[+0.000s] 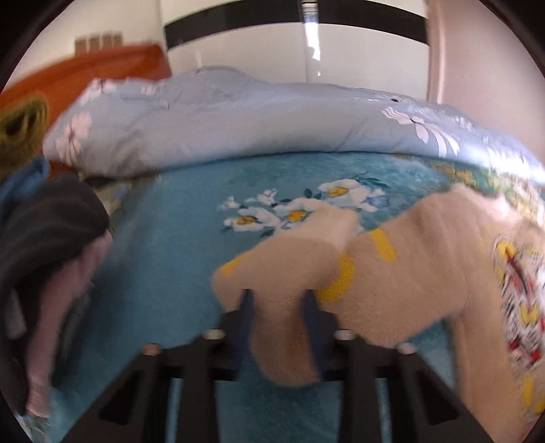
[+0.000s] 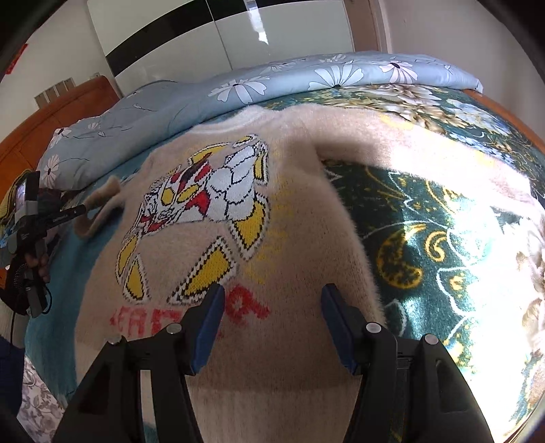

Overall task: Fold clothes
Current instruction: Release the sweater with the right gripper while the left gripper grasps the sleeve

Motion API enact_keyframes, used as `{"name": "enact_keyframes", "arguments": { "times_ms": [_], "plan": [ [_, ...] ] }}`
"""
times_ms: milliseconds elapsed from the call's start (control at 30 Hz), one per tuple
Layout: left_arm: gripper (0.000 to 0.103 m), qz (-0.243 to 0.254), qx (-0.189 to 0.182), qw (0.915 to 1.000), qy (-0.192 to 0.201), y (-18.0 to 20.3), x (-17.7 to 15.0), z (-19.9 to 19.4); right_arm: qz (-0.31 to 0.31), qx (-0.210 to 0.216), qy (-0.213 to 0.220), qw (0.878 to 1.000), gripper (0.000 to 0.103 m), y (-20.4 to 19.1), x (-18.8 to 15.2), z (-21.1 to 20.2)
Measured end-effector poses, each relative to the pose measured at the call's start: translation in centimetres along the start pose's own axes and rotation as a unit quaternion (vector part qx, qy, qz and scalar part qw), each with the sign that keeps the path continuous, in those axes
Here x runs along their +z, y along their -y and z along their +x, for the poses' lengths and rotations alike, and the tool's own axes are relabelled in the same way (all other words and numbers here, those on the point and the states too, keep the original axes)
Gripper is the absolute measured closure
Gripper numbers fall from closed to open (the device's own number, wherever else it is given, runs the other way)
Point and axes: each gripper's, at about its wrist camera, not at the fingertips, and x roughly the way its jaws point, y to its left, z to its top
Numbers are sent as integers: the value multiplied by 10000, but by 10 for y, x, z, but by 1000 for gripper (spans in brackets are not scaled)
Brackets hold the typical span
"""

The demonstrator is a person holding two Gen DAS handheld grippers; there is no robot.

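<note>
A fuzzy beige sweater point(image 2: 299, 211) with a white, yellow and red robot figure lies spread face up on the bed. In the left wrist view its sleeve point(image 1: 282, 259) runs between the blue pads of my left gripper point(image 1: 279, 300), which is shut on it. The right wrist view shows the same left gripper point(image 2: 81, 211) at the far left, with the sleeve cuff point(image 2: 102, 197) lifted off the bed. My right gripper point(image 2: 272, 300) hovers over the sweater's lower body. It is open and nothing is between its fingers.
A teal floral blanket point(image 1: 177, 238) covers the bed. A light blue flowered quilt point(image 1: 221, 119) is bunched along the far side. Dark and pink garments point(image 1: 51, 238) are heaped at the left. An orange wooden headboard point(image 2: 68, 98) and a white wardrobe point(image 2: 238, 30) stand behind.
</note>
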Motion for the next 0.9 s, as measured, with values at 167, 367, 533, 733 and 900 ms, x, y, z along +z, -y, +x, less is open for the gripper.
{"name": "enact_keyframes", "arguments": {
  "times_ms": [167, 367, 533, 733, 900],
  "plan": [
    [86, -790, -385, 9961, 43, -13, 23, -5, 66, 123, 47, 9999, 41, 3, -1, 2],
    [101, -1472, -1628, 9743, 504, 2, 70, -45, 167, 364, 147, 9991, 41, 11, -3, -1],
    [101, -665, -2364, 9661, 792, 88, 106, -86, 393, 622, 255, 9970, 41, 20, -3, -3],
    [99, 53, -1755, 9816, 746, 130, 103, -77, 423, 835, 318, 9951, 41, 27, -4, -7],
    [92, 249, -820, 9960, 262, 93, 90, -37, 200, 814, 322, 9960, 41, 25, -6, -8]
  ]
}}
